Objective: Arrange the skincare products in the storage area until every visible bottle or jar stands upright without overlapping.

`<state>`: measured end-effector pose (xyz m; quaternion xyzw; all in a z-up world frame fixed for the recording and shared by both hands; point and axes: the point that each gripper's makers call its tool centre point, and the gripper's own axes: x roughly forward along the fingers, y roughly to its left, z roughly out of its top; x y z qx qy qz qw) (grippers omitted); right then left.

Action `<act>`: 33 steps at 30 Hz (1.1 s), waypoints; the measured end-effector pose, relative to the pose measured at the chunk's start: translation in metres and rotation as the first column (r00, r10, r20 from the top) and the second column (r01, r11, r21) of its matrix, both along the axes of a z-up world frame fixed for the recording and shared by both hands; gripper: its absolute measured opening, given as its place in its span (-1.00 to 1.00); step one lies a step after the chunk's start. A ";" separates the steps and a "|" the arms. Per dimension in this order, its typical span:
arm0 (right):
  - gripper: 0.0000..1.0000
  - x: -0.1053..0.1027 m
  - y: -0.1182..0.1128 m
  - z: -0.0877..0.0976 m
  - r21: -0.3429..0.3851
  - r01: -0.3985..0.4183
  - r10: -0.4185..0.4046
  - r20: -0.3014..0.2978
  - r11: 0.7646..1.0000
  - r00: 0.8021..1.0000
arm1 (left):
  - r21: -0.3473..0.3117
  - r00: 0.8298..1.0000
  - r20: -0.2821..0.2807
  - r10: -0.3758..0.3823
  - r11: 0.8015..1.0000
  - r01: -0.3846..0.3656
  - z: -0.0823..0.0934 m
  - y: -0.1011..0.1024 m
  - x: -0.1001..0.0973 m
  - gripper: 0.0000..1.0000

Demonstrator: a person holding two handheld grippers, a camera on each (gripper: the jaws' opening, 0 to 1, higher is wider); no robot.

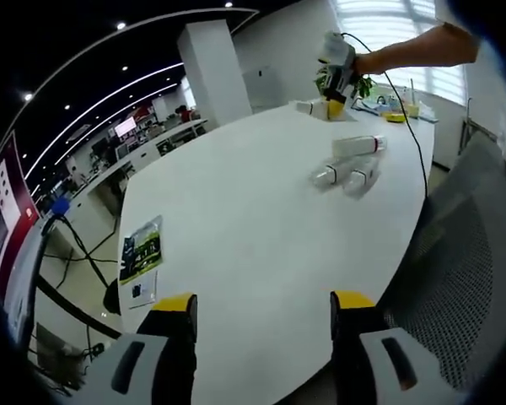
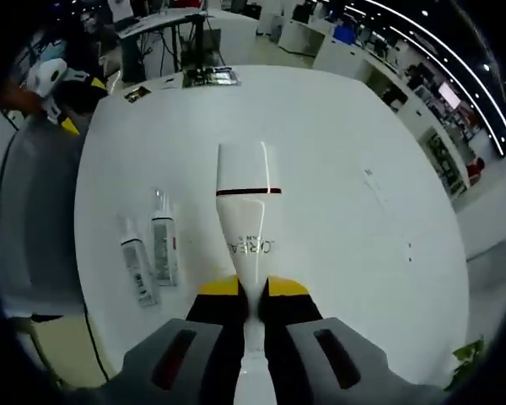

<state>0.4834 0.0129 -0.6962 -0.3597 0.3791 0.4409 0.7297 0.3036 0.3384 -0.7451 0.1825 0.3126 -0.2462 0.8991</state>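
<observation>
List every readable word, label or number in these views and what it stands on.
"OREAL": on the white tube held in the right gripper; any first letter is unclear.
Two small tubes lying on the table: print too small to read.
Leaflet: blurred.
Red banner: unreadable.

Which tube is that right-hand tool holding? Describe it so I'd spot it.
Look at the big white table. Above it, the right gripper pinches a white tube with a dark band. Unlike the two tubes lying flat beside it, it is held.
</observation>
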 end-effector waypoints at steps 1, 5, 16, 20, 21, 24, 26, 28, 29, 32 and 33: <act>-0.91 -0.003 0.002 0.002 0.002 -0.003 0.003 0.002 1.000 1.000 | 0.002 1.000 0.002 -0.003 1.000 0.003 0.000 0.000 0.000 0.32; -0.91 -0.023 0.017 0.012 0.026 -0.030 0.029 0.023 0.999 0.999 | -0.009 1.000 0.018 -0.009 1.000 0.009 0.004 -0.003 0.001 0.35; -0.90 -0.078 0.068 0.020 0.092 -0.101 0.098 0.038 0.991 0.994 | -0.035 0.999 0.042 -0.015 0.999 0.017 0.009 -0.006 0.002 0.35; -0.90 -0.095 0.088 0.019 0.115 -0.120 0.118 0.022 0.986 0.993 | -0.042 0.999 0.042 -0.027 0.999 0.029 0.010 -0.009 0.000 0.35; -0.90 -0.102 0.094 0.019 0.120 -0.128 0.127 0.016 0.985 0.992 | -0.044 0.999 0.041 -0.030 0.998 0.032 0.010 -0.010 0.000 0.35; -0.90 -0.117 0.108 0.019 0.115 -0.156 0.156 0.010 0.981 0.988 | -0.056 0.998 0.044 -0.037 0.998 0.039 0.011 -0.012 0.000 0.35; -0.90 -0.126 0.116 0.020 0.118 -0.172 0.172 0.010 0.978 0.985 | -0.061 0.998 0.052 -0.041 0.997 0.044 0.013 -0.014 0.000 0.35; -0.90 -0.131 0.121 0.018 0.121 -0.178 0.179 0.002 0.977 0.984 | -0.070 0.998 0.056 -0.040 0.997 0.044 0.014 -0.014 0.000 0.35; -0.90 -0.134 0.124 0.017 0.115 -0.186 0.187 0.001 0.976 0.982 | -0.073 0.998 0.059 -0.039 0.996 0.043 0.015 -0.015 0.001 0.35; -0.90 -0.140 0.128 0.014 0.103 -0.187 0.189 -0.017 0.977 0.982 | -0.096 0.997 0.065 -0.038 0.994 0.044 0.018 -0.017 0.001 0.35; -0.90 -0.142 0.129 0.013 0.104 -0.186 0.190 -0.025 0.977 0.982 | -0.097 0.997 0.064 -0.039 0.994 0.046 0.018 -0.017 0.000 0.35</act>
